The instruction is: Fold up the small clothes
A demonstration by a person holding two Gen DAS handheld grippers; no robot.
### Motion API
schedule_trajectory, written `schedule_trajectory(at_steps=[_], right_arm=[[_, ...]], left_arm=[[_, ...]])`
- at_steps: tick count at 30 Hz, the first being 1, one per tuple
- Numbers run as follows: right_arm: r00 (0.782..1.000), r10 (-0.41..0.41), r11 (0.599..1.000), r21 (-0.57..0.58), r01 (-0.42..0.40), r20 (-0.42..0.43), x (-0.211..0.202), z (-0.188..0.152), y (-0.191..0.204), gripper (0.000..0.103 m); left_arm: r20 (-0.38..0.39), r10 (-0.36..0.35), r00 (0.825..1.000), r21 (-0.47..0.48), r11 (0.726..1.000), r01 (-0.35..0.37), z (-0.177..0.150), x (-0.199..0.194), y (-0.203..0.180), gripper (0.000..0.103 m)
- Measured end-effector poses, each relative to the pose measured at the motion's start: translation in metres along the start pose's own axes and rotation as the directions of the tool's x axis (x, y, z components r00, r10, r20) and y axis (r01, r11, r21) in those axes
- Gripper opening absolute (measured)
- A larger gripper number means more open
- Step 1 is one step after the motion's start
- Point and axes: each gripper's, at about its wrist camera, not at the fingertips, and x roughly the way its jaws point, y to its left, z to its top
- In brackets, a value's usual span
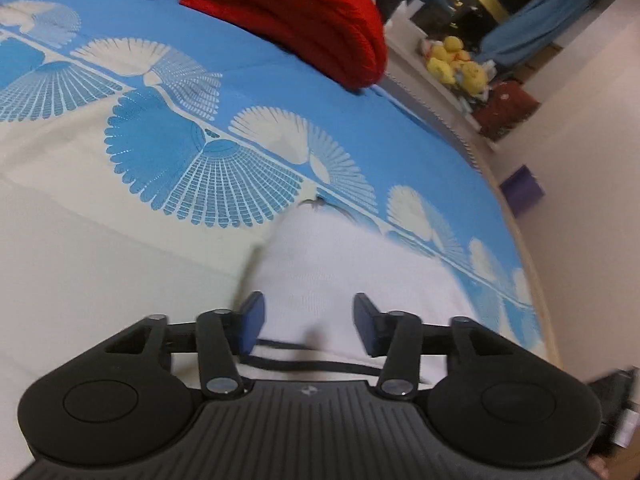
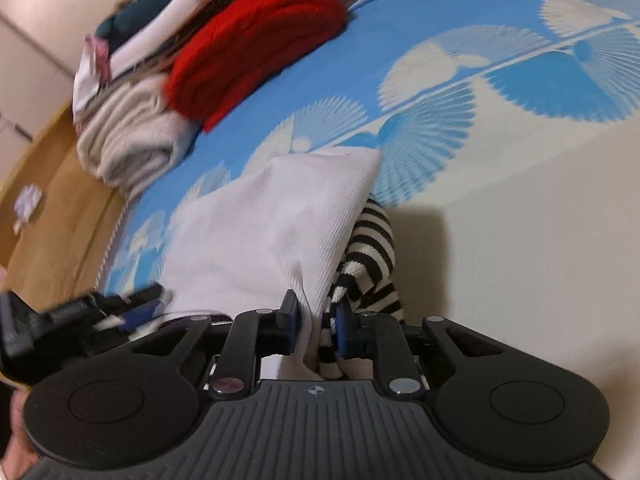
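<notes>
Right gripper clenched on white garment and striped cloth; left gripper released above it

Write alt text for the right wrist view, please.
The right gripper pinches a white ribbed garment together with black-and-white striped fabric above a blue patterned bedsheet. Folded clothes, one red, are stacked behind.

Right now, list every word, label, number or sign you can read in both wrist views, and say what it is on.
No readable words or numbers in either view.
Small round crosshair emblem, no letters, on the left gripper's ribbed black body.
Same emblem on the right gripper's ribbed black body.
White ribbed knit garment, red knitted sweater, blue-and-cream fan-patterned bedsheet: no text visible.
</notes>
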Motion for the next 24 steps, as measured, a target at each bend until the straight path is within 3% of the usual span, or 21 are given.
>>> schedule_trajectory(at_steps=[2,3,5,7,10,11,13,15,17,19,20,21,24], right_arm=[[0.998,-0.045,0.999,-0.007,0.045,-0.037,0.014,0.001,0.001,0.018],[0.995,-0.091,0.996,-0.013,0.09,-0.044,0.019,0.001,-0.001,0.018],[0.99,-0.132,0.991,0.01,0.133,-0.054,0.026,0.004,-0.007,0.018],[0.987,-0.151,0.988,0.014,0.152,-0.048,0.03,0.007,-0.01,0.019],[0.984,-0.174,0.985,0.005,0.174,-0.035,0.03,0.005,-0.004,0.029],[0.982,-0.189,0.982,0.008,0.189,-0.026,0.026,0.002,-0.002,0.038],[0.981,-0.196,0.981,-0.003,0.196,-0.012,0.017,0.001,0.003,0.043],[0.989,-0.137,0.99,-0.025,0.136,-0.048,0.01,-0.001,0.002,0.044],[0.985,-0.12,0.991,-0.069,0.113,-0.121,0.01,-0.007,0.001,0.043],[0.968,-0.157,0.982,-0.139,0.131,-0.197,0.017,-0.019,-0.002,0.038],[0.959,-0.183,0.974,-0.172,0.147,-0.217,0.02,-0.024,-0.003,0.014],[0.953,-0.199,0.969,-0.189,0.158,-0.227,0.019,-0.029,-0.005,0.002],[0.97,-0.168,0.979,-0.146,0.143,-0.176,0.004,-0.027,-0.009,0.001]], left_arm=[[-0.077,-0.018,0.997,0.047,0.999,0.022,-0.007,-0.002,0.001,0.056],[-0.129,0.019,0.992,0.091,0.996,-0.007,-0.013,0.002,0.001,0.056],[-0.243,0.122,0.962,0.183,0.98,-0.078,-0.031,0.016,0.001,0.059],[-0.317,0.176,0.932,0.217,0.97,-0.11,-0.043,0.027,0.008,0.066],[-0.28,0.17,0.945,0.209,0.971,-0.113,-0.045,0.013,0.01,0.062],[-0.256,0.151,0.955,0.213,0.972,-0.096,-0.046,0.004,0.008,0.06],[-0.245,0.095,0.965,0.222,0.974,-0.04,-0.046,-0.006,0.004,0.06],[-0.274,0.078,0.958,0.251,0.968,-0.007,-0.052,-0.008,0.002,0.06],[-0.314,0.175,0.933,0.322,0.944,-0.069,-0.062,0.003,0.002,0.064],[-0.322,0.235,0.917,0.344,0.932,-0.118,-0.067,0.01,0.004,0.068],[-0.316,0.224,0.922,0.332,0.936,-0.114,-0.066,0.008,0.004,0.064],[-0.3,0.21,0.931,0.325,0.94,-0.107,-0.066,0.003,0.002,0.061],[-0.255,0.159,0.954,0.338,0.939,-0.067,-0.067,-0.01,-0.011,0.056]])
